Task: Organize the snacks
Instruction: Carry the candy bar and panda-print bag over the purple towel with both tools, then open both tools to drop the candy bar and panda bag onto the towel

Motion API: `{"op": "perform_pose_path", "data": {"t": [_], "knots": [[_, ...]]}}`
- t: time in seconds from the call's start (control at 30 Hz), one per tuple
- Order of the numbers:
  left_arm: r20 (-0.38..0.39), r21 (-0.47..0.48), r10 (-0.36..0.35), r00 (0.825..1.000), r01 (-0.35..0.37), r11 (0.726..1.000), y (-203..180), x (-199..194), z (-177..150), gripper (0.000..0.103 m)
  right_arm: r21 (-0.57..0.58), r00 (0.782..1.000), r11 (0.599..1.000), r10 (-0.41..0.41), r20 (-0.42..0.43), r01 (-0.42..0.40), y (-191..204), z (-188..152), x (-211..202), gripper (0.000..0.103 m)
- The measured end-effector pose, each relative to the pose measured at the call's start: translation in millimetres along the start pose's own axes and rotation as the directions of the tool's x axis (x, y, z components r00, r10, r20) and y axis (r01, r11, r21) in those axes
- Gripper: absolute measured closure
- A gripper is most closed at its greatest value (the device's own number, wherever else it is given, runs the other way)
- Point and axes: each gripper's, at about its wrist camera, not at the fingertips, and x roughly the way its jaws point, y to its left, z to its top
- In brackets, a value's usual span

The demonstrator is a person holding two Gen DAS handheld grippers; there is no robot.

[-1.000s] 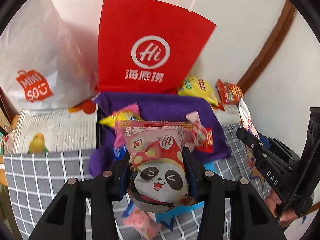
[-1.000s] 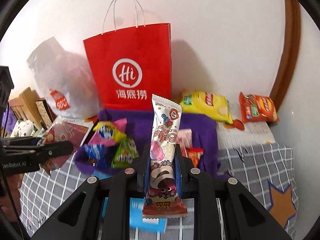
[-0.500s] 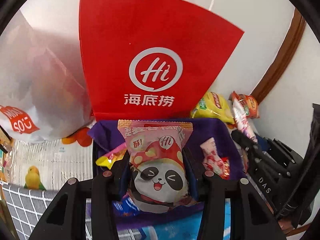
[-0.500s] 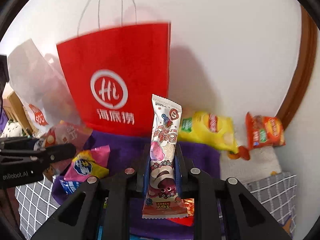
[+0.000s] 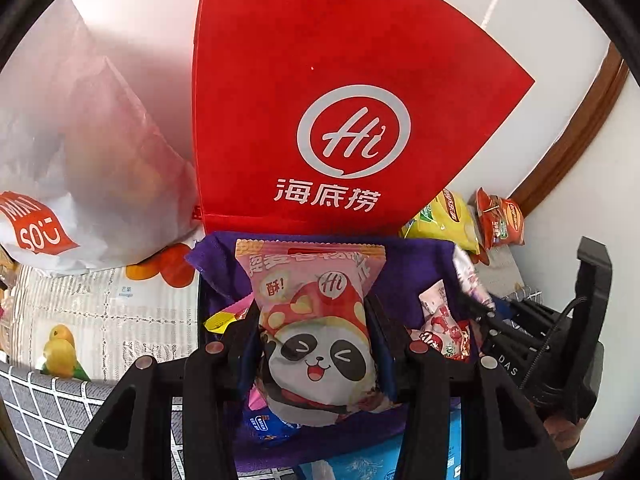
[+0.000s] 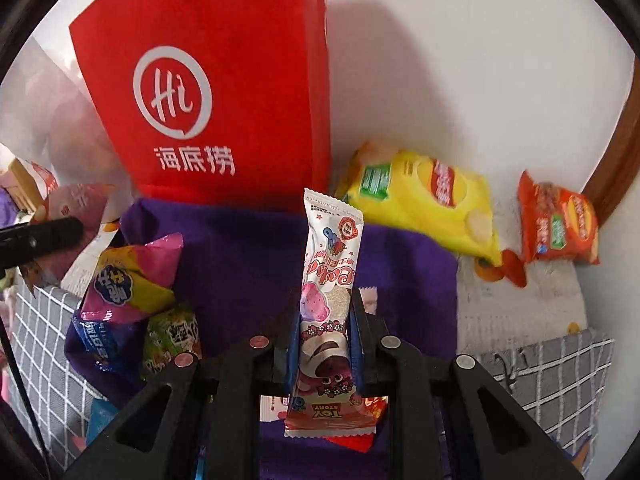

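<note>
Left wrist view: the panda snack pack (image 5: pixel 320 332) is clamped upright between the pads of the left claw (image 5: pixel 316 344), above the purple cloth (image 5: pixel 404 276). Right wrist view: the long Toy Story wafer pack (image 6: pixel 328 320) stands upright, gripped by the right claw (image 6: pixel 326 344), also above the purple cloth (image 6: pixel 248 264). Behind the cloth stands the red paper bag (image 6: pixel 224 92). Right of the cloth lie a yellow chip bag (image 6: pixel 424 200) and an orange chip bag (image 6: pixel 560 224). On the cloth's left edge rest a pink-yellow snack bag (image 6: pixel 132 276) and a green packet (image 6: pixel 172 340).
</note>
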Motion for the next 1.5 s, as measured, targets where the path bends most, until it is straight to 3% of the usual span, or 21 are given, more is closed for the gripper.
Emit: {"op": "perform_pose_path", "data": {"t": [0.27, 0.43, 0.47, 0.57, 0.83, 0.93, 1.0, 1.07, 1.3, 1.5], "knots": [[-0.094, 0.018, 0.001, 0.996, 0.001, 1.000, -8.2, 24.4, -4.1, 0.058, -0.017, 0.994, 0.997, 0.078, -0.076, -0.079, 8.7, -6.8, 16.4, 0.081], [-0.134, 0.051, 0.026, 0.991, -0.019, 0.999, -17.5, 37.1, -9.6, 0.058, -0.054, 0.992, 0.998, 0.028, -0.123, -0.035, 11.2, -10.7, 26.1, 0.080], [-0.133, 0.058, 0.030, 0.991, -0.022, 0.998, -19.5, 37.1, -10.4, 0.058, -0.052, 0.991, 0.998, 0.028, -0.128, -0.035, 10.6, -10.5, 26.2, 0.077], [-0.133, 0.060, 0.034, 0.991, -0.026, 0.998, -21.1, 37.2, -11.2, 0.058, -0.026, 0.989, 0.999, 0.014, -0.146, -0.018, 4.3, -9.0, 22.8, 0.055], [-0.140, 0.036, 0.020, 0.990, -0.015, 0.999, -18.0, 36.2, -11.2, 0.057, 0.006, 0.999, 1.000, -0.002, -0.037, 0.002, 2.2, -0.9, -11.3, 0.045], [-0.146, 0.036, -0.005, 0.989, 0.010, 0.999, -19.9, 35.8, -10.9, 0.045, 0.035, 1.000, 0.999, 0.001, 0.001, -0.002, -0.4, 1.5, -22.7, 0.045], [-0.137, 0.037, -0.022, 0.990, 0.027, 0.999, -22.8, 33.7, -10.3, 0.033, 0.053, 1.000, 0.999, 0.007, 0.005, -0.007, -3.3, 3.9, -25.7, 0.045], [-0.105, 0.049, -0.011, 0.994, 0.017, 0.999, -28.4, 28.5, -10.2, 0.029, 0.073, 1.000, 0.997, 0.006, 0.018, -0.007, -6.2, 5.9, -27.2, 0.045], [-0.027, 0.088, -0.016, 1.000, 0.018, 0.996, -43.7, 3.9, -10.1, 0.029, 0.123, 0.984, 0.982, -0.154, 0.092, 0.142, -12.2, 5.6, -56.8, 0.045], [0.070, 0.142, -0.029, 0.997, 0.019, 0.990, -65.7, -29.9, -13.5, 0.029, 0.201, 0.992, 0.975, -0.111, 0.067, 0.096, -16.9, -17.3, -96.1, 0.038]]}}
